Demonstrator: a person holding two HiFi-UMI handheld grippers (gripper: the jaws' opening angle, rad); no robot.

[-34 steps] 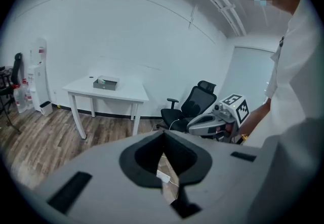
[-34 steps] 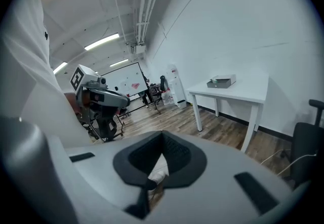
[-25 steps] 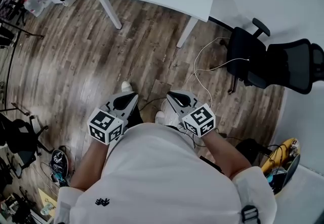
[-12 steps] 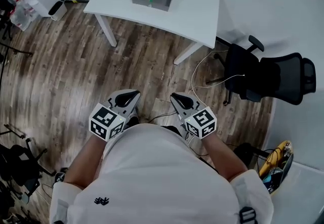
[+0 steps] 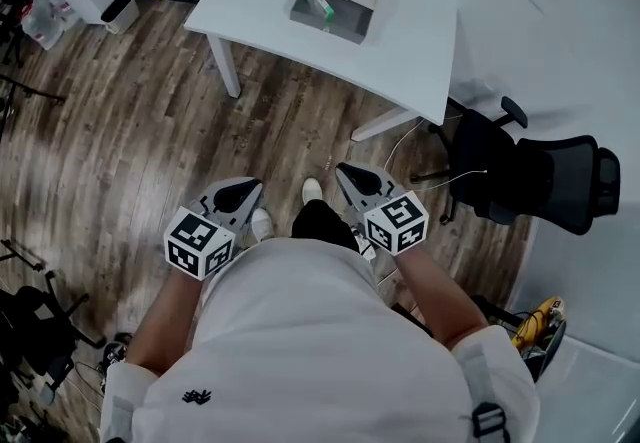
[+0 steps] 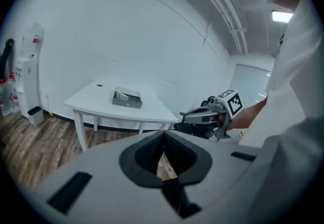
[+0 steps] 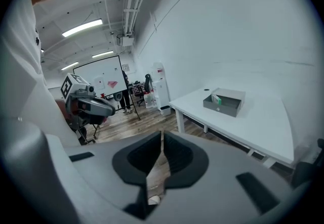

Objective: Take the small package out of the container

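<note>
Head view | container (image 5: 331, 29) on table (image 5: 425, 36) | small package (image 5: 320, 3) inside

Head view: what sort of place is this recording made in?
Likely an office or lab room: a white table with a grey container on it, a black office chair nearby, wood-look floor, and a whiteboard.

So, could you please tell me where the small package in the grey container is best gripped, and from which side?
Probably its upper end, from straight above. The small package stands up near one wall of the open-topped container, whose walls block any sideways approach. Its exact tilt is too small to tell.
</note>
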